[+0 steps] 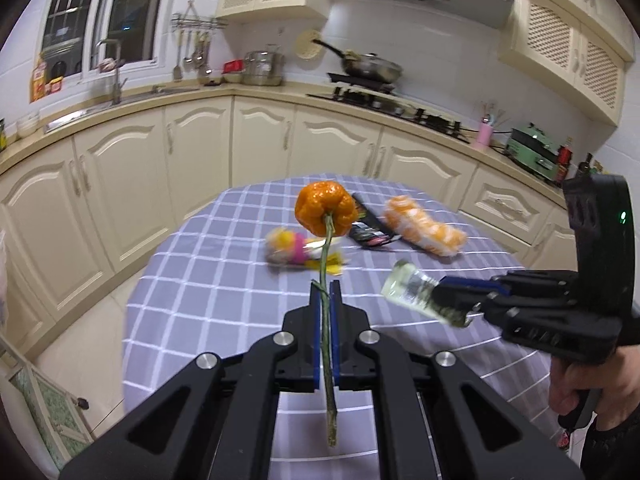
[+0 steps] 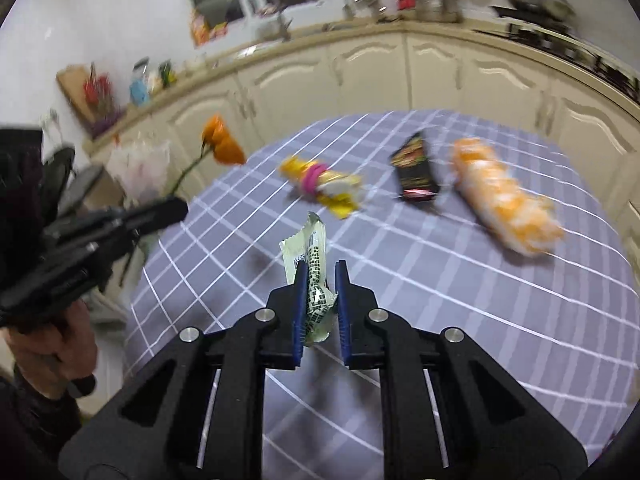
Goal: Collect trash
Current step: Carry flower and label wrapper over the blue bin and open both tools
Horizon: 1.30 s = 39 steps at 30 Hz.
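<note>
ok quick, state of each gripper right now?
Left gripper: shut on the green stem of the orange flower, lifted above the table.
Right gripper: shut on the crumpled green-and-white wrapper, also lifted above the table.

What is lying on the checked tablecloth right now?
On the checked tablecloth lie three things: a yellow and pink wrapper, a black packet and an orange and white bundle. Whatever lies under them is covered, and the black tongs hide the near edge.
</note>
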Each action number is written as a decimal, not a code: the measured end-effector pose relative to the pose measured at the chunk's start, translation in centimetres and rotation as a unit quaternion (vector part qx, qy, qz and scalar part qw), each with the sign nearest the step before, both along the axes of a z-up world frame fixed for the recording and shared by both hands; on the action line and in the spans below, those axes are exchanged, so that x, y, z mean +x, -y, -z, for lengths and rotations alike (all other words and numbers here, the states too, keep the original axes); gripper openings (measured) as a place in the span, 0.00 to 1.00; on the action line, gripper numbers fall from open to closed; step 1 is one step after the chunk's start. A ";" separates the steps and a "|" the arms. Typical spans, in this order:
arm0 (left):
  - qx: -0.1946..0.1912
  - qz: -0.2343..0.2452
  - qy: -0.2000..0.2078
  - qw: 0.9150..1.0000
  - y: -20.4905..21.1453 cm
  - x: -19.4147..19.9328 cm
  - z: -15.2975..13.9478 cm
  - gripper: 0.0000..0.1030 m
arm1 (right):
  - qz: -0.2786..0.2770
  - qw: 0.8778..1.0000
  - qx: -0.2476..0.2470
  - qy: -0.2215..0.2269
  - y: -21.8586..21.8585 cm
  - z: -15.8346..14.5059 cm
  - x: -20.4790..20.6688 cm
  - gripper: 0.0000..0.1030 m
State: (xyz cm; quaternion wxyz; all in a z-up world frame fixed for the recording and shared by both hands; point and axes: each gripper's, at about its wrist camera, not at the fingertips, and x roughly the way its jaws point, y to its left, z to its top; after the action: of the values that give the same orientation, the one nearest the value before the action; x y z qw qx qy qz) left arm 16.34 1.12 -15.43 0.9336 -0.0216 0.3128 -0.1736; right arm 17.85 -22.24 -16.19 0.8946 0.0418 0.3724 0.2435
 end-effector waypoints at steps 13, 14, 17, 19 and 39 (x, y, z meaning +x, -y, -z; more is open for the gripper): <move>0.005 0.113 0.011 0.994 12.7 -2.0 -1.5 0.04 | 0.147 0.986 0.073 0.037 16.2 -3.0 -6.8 0.13; 0.004 0.125 0.011 0.992 14.0 -2.2 -1.6 0.04 | 0.161 0.983 0.075 0.039 17.6 -3.1 -7.6 0.13; 0.003 0.160 0.007 0.987 18.2 -2.9 -1.5 0.04 | 0.204 0.975 0.078 0.044 21.7 -3.2 -10.1 0.13; 0.003 0.185 0.002 0.983 21.0 -3.7 -1.2 0.04 | 0.232 0.968 0.084 0.044 24.5 -3.0 -11.9 0.13; 0.083 0.390 -0.137 0.907 48.7 -11.9 11.4 0.04 | 0.445 0.884 0.129 -0.058 43.3 9.0 -24.3 0.13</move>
State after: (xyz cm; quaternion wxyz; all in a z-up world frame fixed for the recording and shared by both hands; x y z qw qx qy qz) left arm 4.42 -47.61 -26.80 0.7379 0.1561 0.4346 -0.4922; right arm -6.49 -65.52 -25.23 0.8721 0.3328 0.3314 -0.1374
